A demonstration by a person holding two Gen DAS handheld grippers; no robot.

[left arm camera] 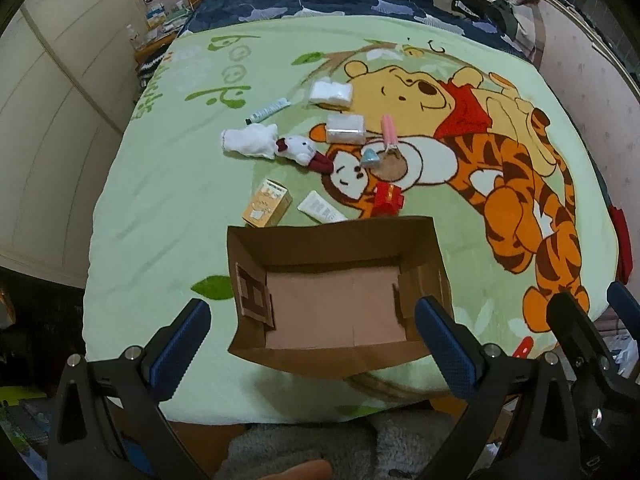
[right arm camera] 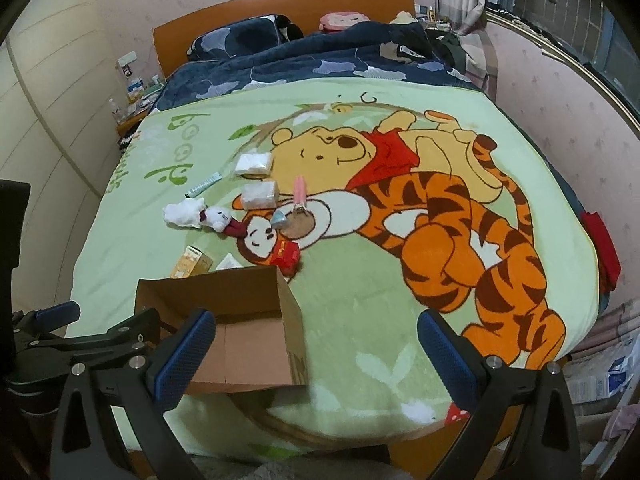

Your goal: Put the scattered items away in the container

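Observation:
An open brown paper bag (left arm camera: 420, 248) (right arm camera: 292, 320) stands empty near the foot of the bed. Beyond it lie a yellow carton (left arm camera: 267, 203) (right arm camera: 191, 265), a white tube (left arm camera: 322, 208) (right arm camera: 229, 262), a red toy (left arm camera: 387, 199) (right arm camera: 289, 257), a white cat plush (left arm camera: 298, 151) (right arm camera: 219, 218), a white sock (left arm camera: 250, 140) (right arm camera: 182, 213), two tissue packs (left arm camera: 346, 129) (left arm camera: 331, 93) (right arm camera: 260, 194), a pink brush (left arm camera: 389, 130) (right arm camera: 299, 194), a small blue item (left arm camera: 370, 157) and a green tube (left arm camera: 267, 109) (right arm camera: 204, 188). My left gripper (left arm camera: 312, 320) hovers open over the bag. My right gripper (right arm camera: 316, 332) is open and empty, just right of the bag.
A green cartoon blanket (left arm camera: 160, 220) (right arm camera: 360, 300) covers the bed. A dark blue quilt (right arm camera: 300, 64) is bunched by the wooden headboard (right arm camera: 240, 12). White wardrobe doors (left arm camera: 48, 120) stand left and a pink wall (right arm camera: 560, 92) right. A red cloth (right arm camera: 600, 248) hangs off the right edge.

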